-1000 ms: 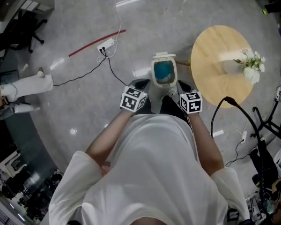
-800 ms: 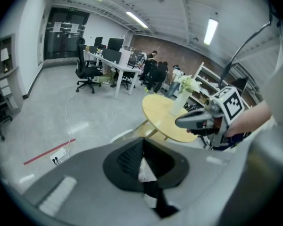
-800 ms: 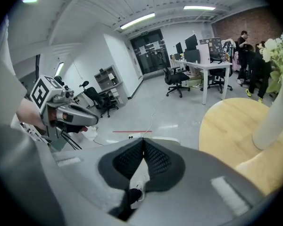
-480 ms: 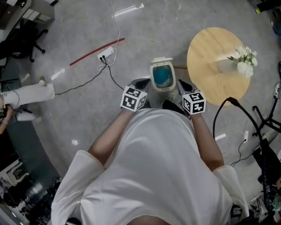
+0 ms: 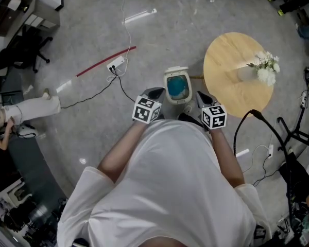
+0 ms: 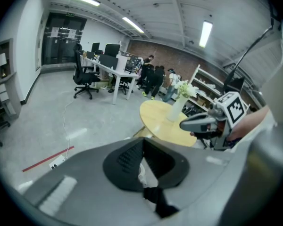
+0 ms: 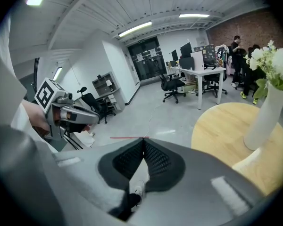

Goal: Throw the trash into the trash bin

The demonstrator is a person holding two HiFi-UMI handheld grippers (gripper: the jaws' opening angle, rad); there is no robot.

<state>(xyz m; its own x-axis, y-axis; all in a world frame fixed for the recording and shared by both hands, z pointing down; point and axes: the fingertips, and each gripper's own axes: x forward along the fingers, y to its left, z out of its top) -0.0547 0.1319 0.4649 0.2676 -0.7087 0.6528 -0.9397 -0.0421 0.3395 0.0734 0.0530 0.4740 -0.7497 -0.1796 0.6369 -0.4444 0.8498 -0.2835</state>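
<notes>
A white trash bin (image 5: 177, 85) with a blue liner stands open on the grey floor straight ahead of me. My left gripper (image 5: 154, 92) hangs just left of the bin and my right gripper (image 5: 203, 98) just right of it, both above the floor and apart from the bin. In the left gripper view the dark pads (image 6: 127, 157) meet at their tips with nothing between them. The right gripper view shows its pads (image 7: 155, 159) closed the same way, empty. Each gripper sees the other: the right gripper (image 6: 203, 124), the left gripper (image 7: 70, 114). No piece of trash shows in any view.
A round wooden table (image 5: 232, 66) with a white vase of flowers (image 5: 262, 71) stands right of the bin. A power strip (image 5: 116, 63) with cables and a red floor line (image 5: 100, 62) lie at the left. A black cable (image 5: 247, 117) loops beside my right arm. Office desks and chairs (image 6: 87, 74) stand farther off.
The bin and table look smaller and farther away in the head view. Both grippers have risen slightly and stay on either side of the bin, jaws unchanged.
</notes>
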